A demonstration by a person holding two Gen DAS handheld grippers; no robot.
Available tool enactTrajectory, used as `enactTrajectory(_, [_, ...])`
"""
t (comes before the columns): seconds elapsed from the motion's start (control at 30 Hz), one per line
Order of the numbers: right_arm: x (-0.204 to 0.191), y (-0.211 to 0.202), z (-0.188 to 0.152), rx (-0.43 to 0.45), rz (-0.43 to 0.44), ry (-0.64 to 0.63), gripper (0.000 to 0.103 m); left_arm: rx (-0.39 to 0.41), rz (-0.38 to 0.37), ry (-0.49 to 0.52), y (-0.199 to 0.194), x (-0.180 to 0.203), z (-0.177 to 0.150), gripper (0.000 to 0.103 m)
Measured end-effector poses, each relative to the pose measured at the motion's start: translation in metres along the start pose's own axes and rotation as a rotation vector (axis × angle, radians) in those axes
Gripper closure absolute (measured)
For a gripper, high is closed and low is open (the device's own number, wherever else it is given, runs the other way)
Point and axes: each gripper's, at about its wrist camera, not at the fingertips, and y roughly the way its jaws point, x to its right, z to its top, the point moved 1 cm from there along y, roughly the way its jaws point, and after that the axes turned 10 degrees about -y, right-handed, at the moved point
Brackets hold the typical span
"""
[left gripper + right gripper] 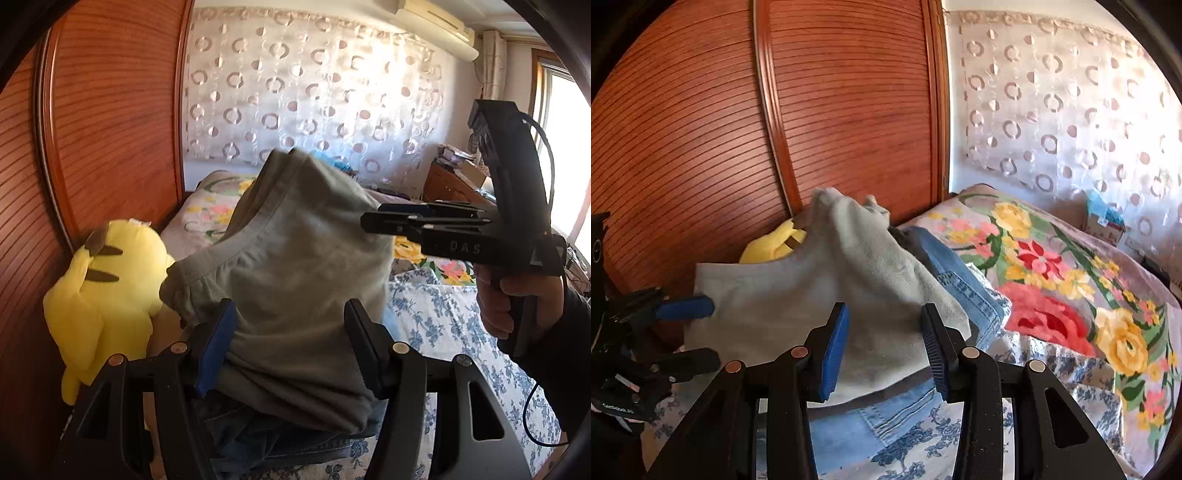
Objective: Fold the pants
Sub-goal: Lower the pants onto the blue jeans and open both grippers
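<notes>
A: Where are the grey-green pants (295,258) right now?

B: Bunched and lifted off the bed (461,325), draped between the fingers of the left gripper (291,343). Its fingers stand apart with cloth filling the gap and pressing the blue pad — I cannot tell whether they truly clamp it.

A: And the other claw?

B: The right gripper (882,343) is spread open too. In its own camera the pants (812,306) hang just ahead of and between its fingers, the right finger touching the cloth's edge. In the left view that same gripper (373,219) comes in from the right, its tips at the fabric's far edge, a hand (517,302) around the grip.

A: Anything beneath?

B: Blue jeans (964,284) lie under and just right of the pants, on a blue-flowered sheet (908,443). Further right of the claw is a bright floral blanket (1052,295).

A: To the left?

B: A yellow plush toy (103,295) against the wooden wardrobe door (110,129) — the pants partly hide it in the right view. The left gripper (683,308) shows there too, at the cloth's left edge.
</notes>
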Motion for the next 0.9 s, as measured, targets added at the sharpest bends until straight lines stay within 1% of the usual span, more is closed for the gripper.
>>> enactTrajectory(0.17, [0.007,0.014,0.003,-0.005,-0.013,0.02,0.061,-0.023,0.015,-0.004,0.007,-0.001,-0.006,0.041])
enactTrajectory(0.27, [0.005,0.017,0.001,-0.008,-0.013,0.031,0.061,-0.022,0.023,0.0,0.009,0.002,-0.008,0.041])
enactTrajectory(0.33, [0.003,0.013,-0.001,0.007,-0.015,0.034,0.061,-0.017,0.026,0.014,0.009,0.003,-0.008,0.041])
enactTrajectory(0.57, [-0.006,-0.003,-0.013,0.005,-0.035,0.061,0.061,-0.014,0.039,0.04,0.003,0.007,-0.008,0.04])
enactTrajectory(0.63, [-0.009,-0.012,-0.017,0.01,-0.037,0.069,0.061,-0.012,0.03,0.047,0.0,0.011,-0.009,0.032])
enactTrajectory(0.67, [-0.011,-0.015,-0.019,0.012,-0.039,0.071,0.061,-0.011,0.026,0.049,-0.001,0.013,-0.009,0.031])
enactTrajectory(0.73, [-0.014,-0.022,-0.023,0.013,-0.05,0.078,0.061,-0.01,0.014,0.062,-0.005,0.018,-0.011,0.023])
enactTrajectory(0.77, [-0.017,-0.026,-0.025,0.013,-0.055,0.082,0.061,-0.006,0.008,0.069,-0.007,0.021,-0.011,0.022])
enactTrajectory(0.9, [-0.025,-0.045,-0.033,0.02,-0.077,0.092,0.061,0.017,-0.009,0.093,-0.018,0.035,-0.014,0.015])
